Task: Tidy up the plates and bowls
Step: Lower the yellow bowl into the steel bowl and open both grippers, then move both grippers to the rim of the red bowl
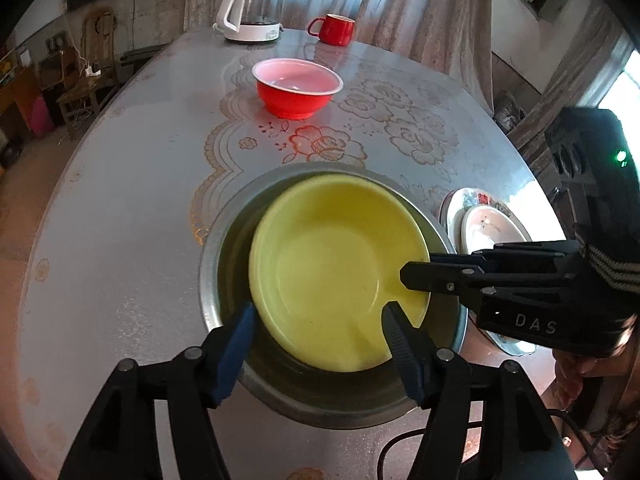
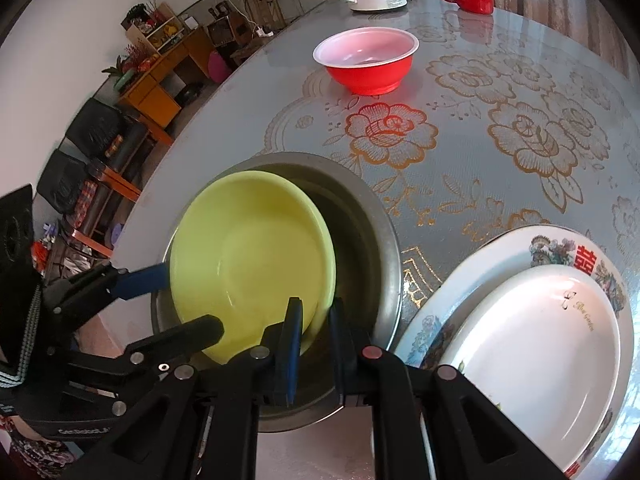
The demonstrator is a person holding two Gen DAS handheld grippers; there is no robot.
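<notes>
A yellow bowl [image 1: 332,268] leans tilted inside a steel basin [image 1: 224,248] at the table's near edge; both also show in the right wrist view, bowl [image 2: 248,256], basin [image 2: 368,248]. My right gripper [image 2: 314,312] is shut on the yellow bowl's rim and reaches in from the right in the left wrist view [image 1: 404,274]. My left gripper [image 1: 320,320] is open, its fingers straddling the bowl's near rim without gripping. A red bowl [image 1: 298,86] with a white inside stands farther back. Two stacked plates [image 2: 536,340] lie right of the basin.
A white kettle [image 1: 250,12] and a red mug [image 1: 334,28] stand at the table's far edge. The table [image 1: 120,200] has a flowered glossy cover. Chairs and a wooden cabinet stand on the floor to the left.
</notes>
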